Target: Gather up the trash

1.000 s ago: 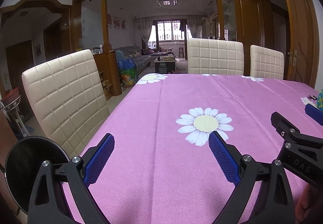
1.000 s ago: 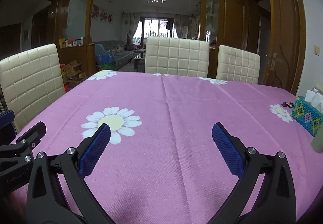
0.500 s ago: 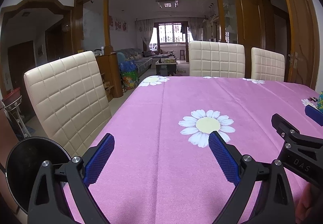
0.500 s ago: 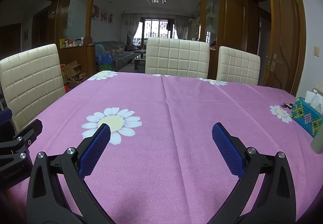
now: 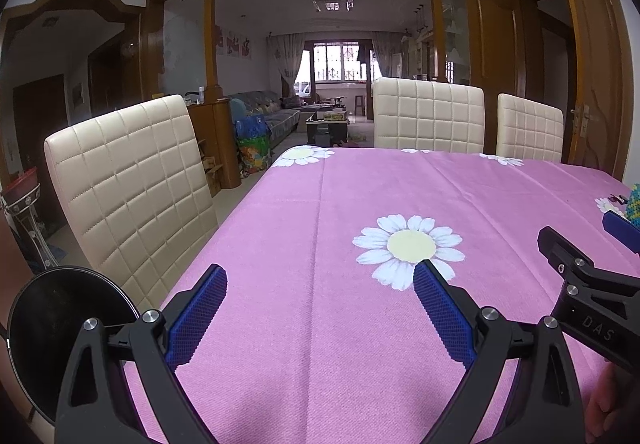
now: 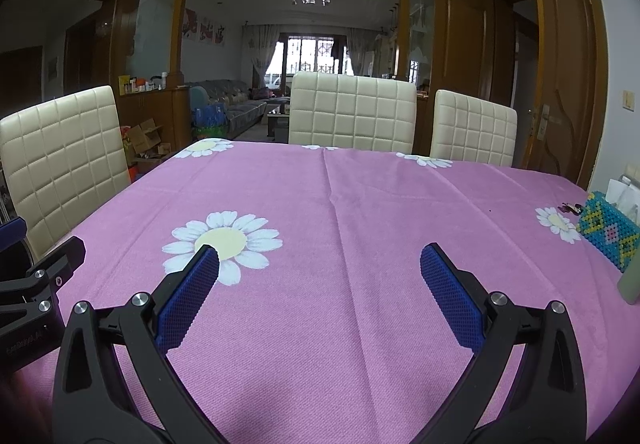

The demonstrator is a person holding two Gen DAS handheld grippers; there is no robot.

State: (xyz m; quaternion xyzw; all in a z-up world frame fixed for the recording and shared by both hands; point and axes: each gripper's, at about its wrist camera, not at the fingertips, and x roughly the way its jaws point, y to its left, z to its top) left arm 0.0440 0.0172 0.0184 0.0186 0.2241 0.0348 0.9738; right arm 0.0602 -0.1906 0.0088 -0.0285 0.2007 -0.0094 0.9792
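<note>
No trash shows in either view. My left gripper [image 5: 320,284] is open and empty, held low over the near left part of the table with the pink daisy tablecloth [image 5: 360,195]. My right gripper [image 6: 320,264] is open and empty over the near middle of the same tablecloth [image 6: 360,203]. Each gripper shows at the edge of the other's view: the right one in the left wrist view [image 5: 580,284], the left one in the right wrist view [image 6: 44,284].
Cream padded chairs stand at the left [image 5: 128,187] and far side [image 6: 352,111] of the table. A beaded blue tissue box [image 6: 608,232] and small dark items [image 6: 570,207] sit at the right edge. A grey object [image 6: 630,280] stands at the right edge.
Both views have tilted slightly, so the table sits lower in frame. The grippers stay open and nothing on the table has moved.
</note>
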